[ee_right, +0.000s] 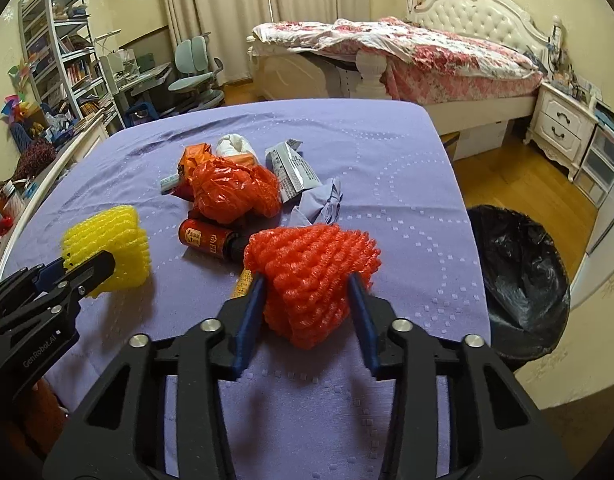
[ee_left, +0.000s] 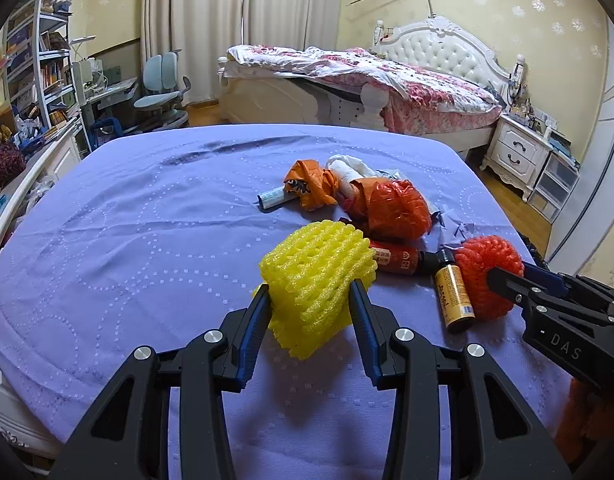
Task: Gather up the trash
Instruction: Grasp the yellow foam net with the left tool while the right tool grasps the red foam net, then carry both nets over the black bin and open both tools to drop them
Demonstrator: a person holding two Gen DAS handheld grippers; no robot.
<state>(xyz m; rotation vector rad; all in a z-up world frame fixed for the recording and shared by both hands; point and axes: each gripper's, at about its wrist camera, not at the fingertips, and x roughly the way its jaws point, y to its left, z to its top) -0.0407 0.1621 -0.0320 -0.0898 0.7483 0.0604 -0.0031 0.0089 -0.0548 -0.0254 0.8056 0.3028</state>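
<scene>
My left gripper (ee_left: 311, 290) is shut on a yellow foam fruit net (ee_left: 319, 276), its blue pads pressing both sides. The net casts a shadow on the purple cloth (ee_left: 147, 220) below it. In the right wrist view my right gripper (ee_right: 307, 280) is shut on a red foam net (ee_right: 315, 276), which bulges between the pads. Each gripper shows in the other's view: the right gripper (ee_left: 519, 276) at the right edge, the left gripper (ee_right: 91, 268) at the left with the yellow net (ee_right: 107, 248). A yellow bottle (ee_left: 453, 296) lies beside the red net (ee_left: 487, 276).
More trash lies mid-cloth: a crumpled orange bag (ee_right: 235, 192), a red bottle (ee_right: 207, 238), a silver wrapper (ee_right: 295, 170), a purple crumpled piece (ee_right: 323, 200), white tissue (ee_right: 233, 144). A bin with a black liner (ee_right: 519, 280) stands off the cloth's right edge. Behind are a bed (ee_right: 427, 52) and shelves (ee_right: 55, 60).
</scene>
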